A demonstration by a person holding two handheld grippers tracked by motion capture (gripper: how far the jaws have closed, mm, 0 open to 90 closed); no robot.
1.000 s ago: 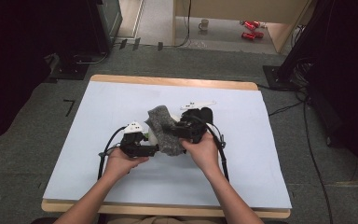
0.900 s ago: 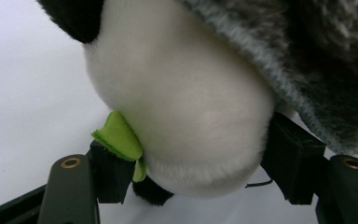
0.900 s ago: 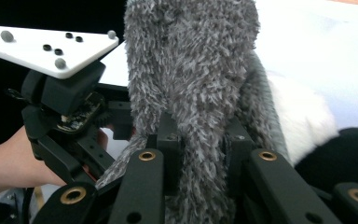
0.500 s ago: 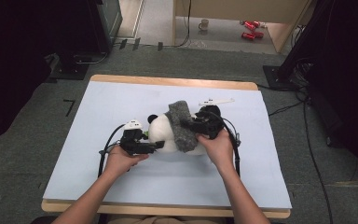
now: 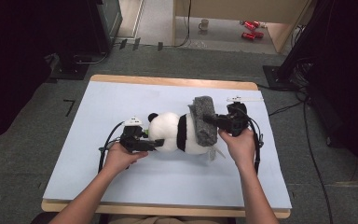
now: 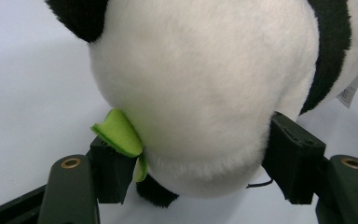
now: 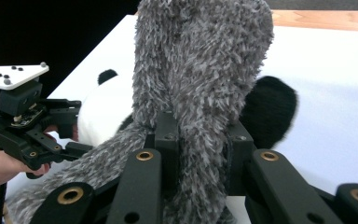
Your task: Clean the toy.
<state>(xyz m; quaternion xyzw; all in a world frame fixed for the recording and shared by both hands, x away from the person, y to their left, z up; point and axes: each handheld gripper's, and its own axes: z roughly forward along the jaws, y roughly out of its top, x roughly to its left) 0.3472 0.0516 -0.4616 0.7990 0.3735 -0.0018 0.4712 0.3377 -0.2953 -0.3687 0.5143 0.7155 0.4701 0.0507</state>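
A black and white panda plush (image 5: 172,133) lies on its side on the pale blue table top (image 5: 121,186). My left gripper (image 5: 154,143) is shut on its head; in the left gripper view (image 6: 200,163) both pads press into the white fur (image 6: 191,84), beside a green felt leaf (image 6: 119,133). A grey fuzzy cloth (image 5: 204,119) hangs over the panda's rear end. My right gripper (image 5: 214,120) is shut on that cloth, which bunches between the jaws (image 7: 200,140) and rises in front of them (image 7: 200,70). Behind it lie the panda (image 7: 98,116) and the left gripper (image 7: 80,129).
A white tag (image 5: 214,154) sticks out under the plush. The table's wooden rim (image 5: 168,81) runs along the back. On the floor beyond stand a cup (image 5: 204,24), red cans (image 5: 249,29) and dark equipment stands (image 5: 88,42).
My right gripper has moved right with the grey cloth, dragging it from the panda's head to its rear end and uncovering head and body. The left hand has kept still.
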